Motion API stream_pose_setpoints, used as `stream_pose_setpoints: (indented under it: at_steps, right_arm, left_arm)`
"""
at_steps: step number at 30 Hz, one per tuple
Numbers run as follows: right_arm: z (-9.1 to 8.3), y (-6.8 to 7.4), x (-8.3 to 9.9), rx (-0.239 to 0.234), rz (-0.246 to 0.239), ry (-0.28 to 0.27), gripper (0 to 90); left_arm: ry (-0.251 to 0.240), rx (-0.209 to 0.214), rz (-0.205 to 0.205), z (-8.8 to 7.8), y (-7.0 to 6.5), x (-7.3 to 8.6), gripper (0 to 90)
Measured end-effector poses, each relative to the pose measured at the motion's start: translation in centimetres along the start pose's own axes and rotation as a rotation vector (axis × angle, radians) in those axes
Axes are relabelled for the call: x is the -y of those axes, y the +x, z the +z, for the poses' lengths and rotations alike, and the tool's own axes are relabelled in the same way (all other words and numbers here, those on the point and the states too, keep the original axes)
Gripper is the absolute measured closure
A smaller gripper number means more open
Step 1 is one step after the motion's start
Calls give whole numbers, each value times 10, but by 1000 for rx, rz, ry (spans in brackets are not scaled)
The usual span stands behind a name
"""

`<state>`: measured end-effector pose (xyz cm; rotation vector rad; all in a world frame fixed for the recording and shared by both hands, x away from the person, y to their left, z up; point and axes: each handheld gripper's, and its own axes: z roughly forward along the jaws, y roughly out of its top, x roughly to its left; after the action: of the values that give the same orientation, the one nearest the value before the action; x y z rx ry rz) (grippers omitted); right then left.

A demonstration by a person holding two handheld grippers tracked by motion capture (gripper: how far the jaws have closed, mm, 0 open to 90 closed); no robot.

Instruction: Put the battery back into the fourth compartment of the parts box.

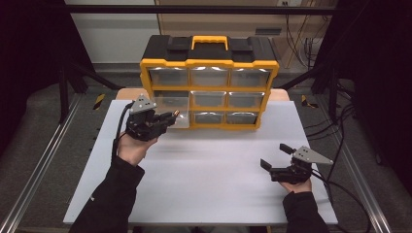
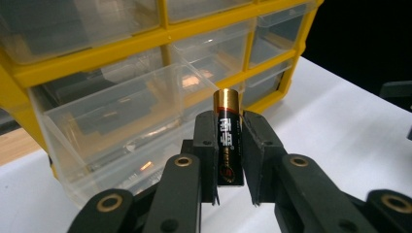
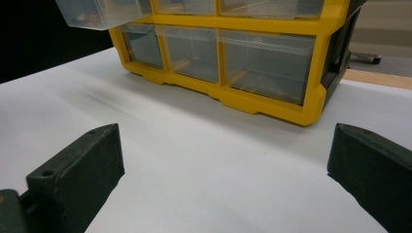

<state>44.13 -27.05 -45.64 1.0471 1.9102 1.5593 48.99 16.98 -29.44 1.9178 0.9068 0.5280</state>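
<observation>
A white surface (image 1: 204, 170) in a dark room carries a yellow organiser (image 1: 209, 80). The left tool (image 2: 228, 160) pinches a battery (image 2: 228, 136) just before an open clear drawer (image 2: 121, 121). The right tool (image 1: 278, 158), jaws spread, holds nothing, well apart.

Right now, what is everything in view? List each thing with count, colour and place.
Battery: one, black with a gold end, clamped between the left gripper's jaws, in front of the open drawer.
Organiser cabinet: one, yellow frame, black top, yellow handle, at the table's far edge.
Open drawer: one, clear, pulled out of the cabinet's left column.
Closed drawers: clear, the cabinet's remaining slots.
Table: one, white.
Left gripper: one, black, shut on the battery.
Right gripper: one, black, jaws wide apart, low over the table's near right.
</observation>
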Motion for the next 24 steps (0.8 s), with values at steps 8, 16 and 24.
stream_pose_setpoints:
  at_steps: [8,16,24]
  right_arm:
    - [0,0,0,0,2,2,3]
    - [0,0,0,0,3,2,2]
    - [0,0,0,0,5,4,3]
  left_arm:
    - [0,-21,-17,8,12,-14,760]
    - [19,-55,-21,22,23,-24,760]
    - [30,-61,-36,35,28,-25,760]
